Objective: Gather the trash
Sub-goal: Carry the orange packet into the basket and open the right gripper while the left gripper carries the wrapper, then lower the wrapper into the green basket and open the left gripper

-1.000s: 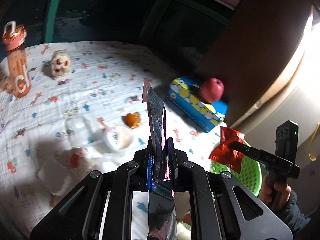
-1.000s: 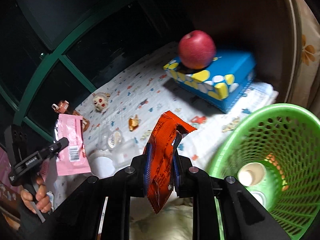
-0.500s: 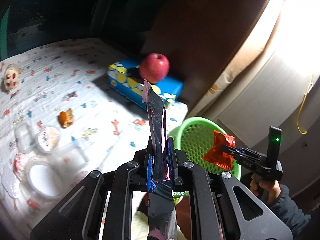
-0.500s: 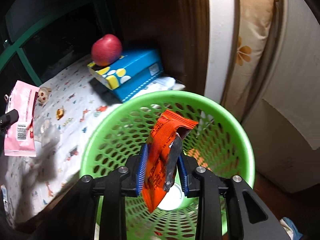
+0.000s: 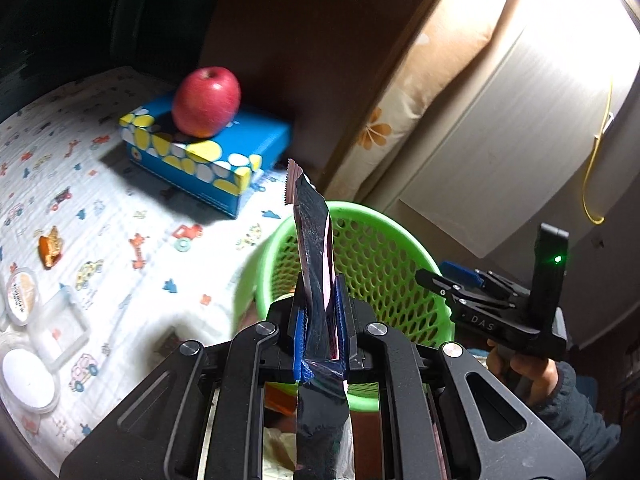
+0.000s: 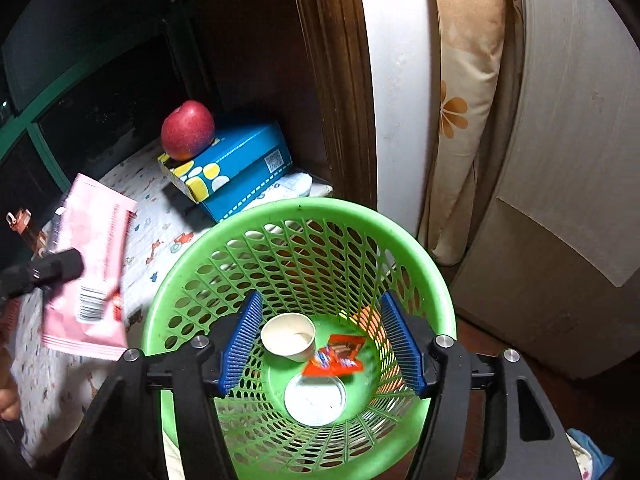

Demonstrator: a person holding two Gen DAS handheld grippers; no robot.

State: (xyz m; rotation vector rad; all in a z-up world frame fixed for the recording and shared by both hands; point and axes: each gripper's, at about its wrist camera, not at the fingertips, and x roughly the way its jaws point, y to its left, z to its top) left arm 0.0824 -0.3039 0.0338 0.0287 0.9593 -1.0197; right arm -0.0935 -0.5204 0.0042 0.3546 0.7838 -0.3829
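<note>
at the far left of the left wrist view, clear plastic lids and cups (image 5: 28,332) lie on the printed cloth (image 5: 100,208), with a small orange scrap (image 5: 49,245) beyond them. farther right a red apple (image 5: 207,101) sits on top of a blue box with yellow spots (image 5: 208,156). in the middle the left gripper (image 5: 318,328) is clamped on a pink wrapper (image 5: 314,264), seen edge-on there with its foil inside showing, standing upright between the blue pads and rising in front of the green basket (image 5: 384,248). to the right the right gripper (image 5: 460,280) hangs over the basket's far rim, held by a hand (image 5: 520,368). from the right wrist view the pink wrapper (image 6: 90,268) shows at the left, beside the basket and above the cloth, the apple (image 6: 187,129) and box (image 6: 232,164) behind it. the right gripper (image 6: 322,342) has its blue pads spread wide apart with nothing between them, directly over the green basket (image 6: 224,236). at the basket's bottom lie a paper cup (image 6: 289,337), a white lid (image 6: 315,399) and an orange wrapper (image 6: 336,358).
</note>
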